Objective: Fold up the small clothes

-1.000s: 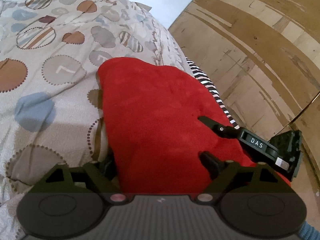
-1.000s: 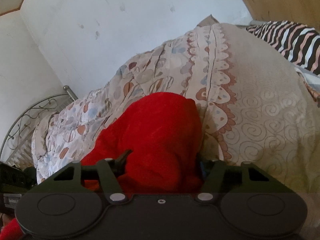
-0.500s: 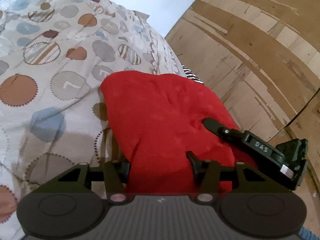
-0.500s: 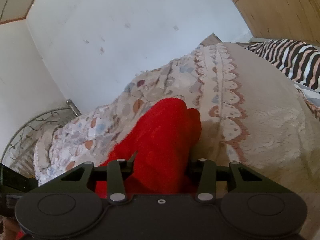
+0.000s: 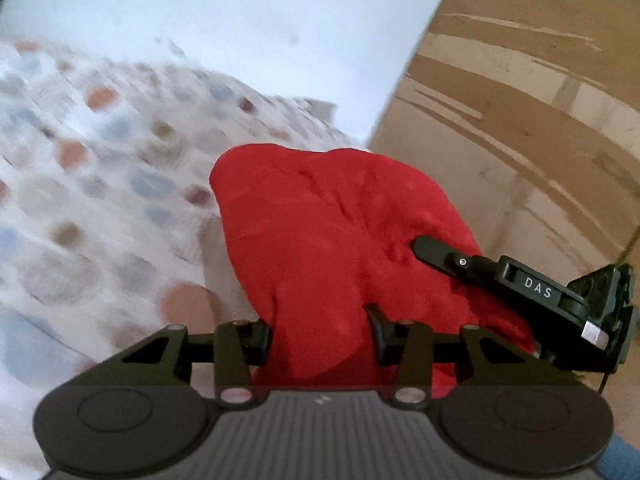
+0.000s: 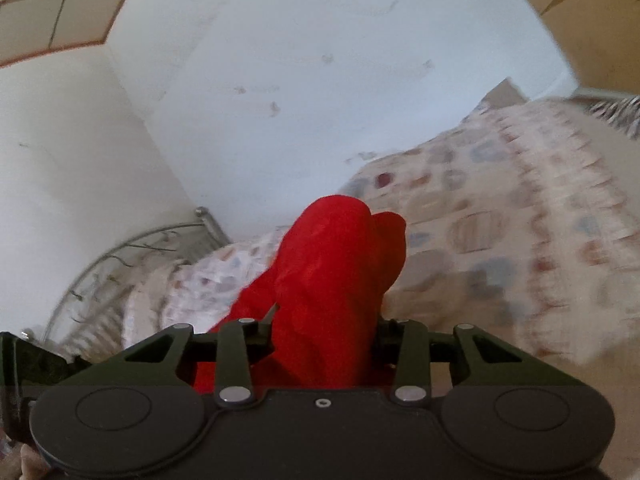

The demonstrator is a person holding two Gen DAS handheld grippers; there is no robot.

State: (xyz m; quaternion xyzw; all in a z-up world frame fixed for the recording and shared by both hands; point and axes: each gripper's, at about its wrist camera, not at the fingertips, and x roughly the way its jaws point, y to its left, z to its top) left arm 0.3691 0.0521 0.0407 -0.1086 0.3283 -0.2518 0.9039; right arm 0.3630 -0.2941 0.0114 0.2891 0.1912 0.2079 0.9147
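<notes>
A red fleece garment (image 5: 332,236) is held up off the bed, bunched and hanging between both grippers. My left gripper (image 5: 320,328) is shut on its near edge. In the left wrist view my right gripper (image 5: 436,252) reaches in from the right, its fingers clamped on the garment's right side. In the right wrist view the same red garment (image 6: 336,272) fills the gap of my right gripper (image 6: 326,328), which is shut on it. The fingertips of both grippers are mostly hidden by the cloth.
A bedspread with coloured dots (image 5: 100,184) lies below and left; it also shows in the right wrist view (image 6: 500,232). A white wall (image 6: 320,80) stands behind, a wooden panel (image 5: 520,140) to the right, a metal bed frame (image 6: 132,256) at the left.
Both grippers have closed further on the red garment and lifted it off the bedspread. The views have tilted upward, showing more wall, and the bed is motion-blurred.
</notes>
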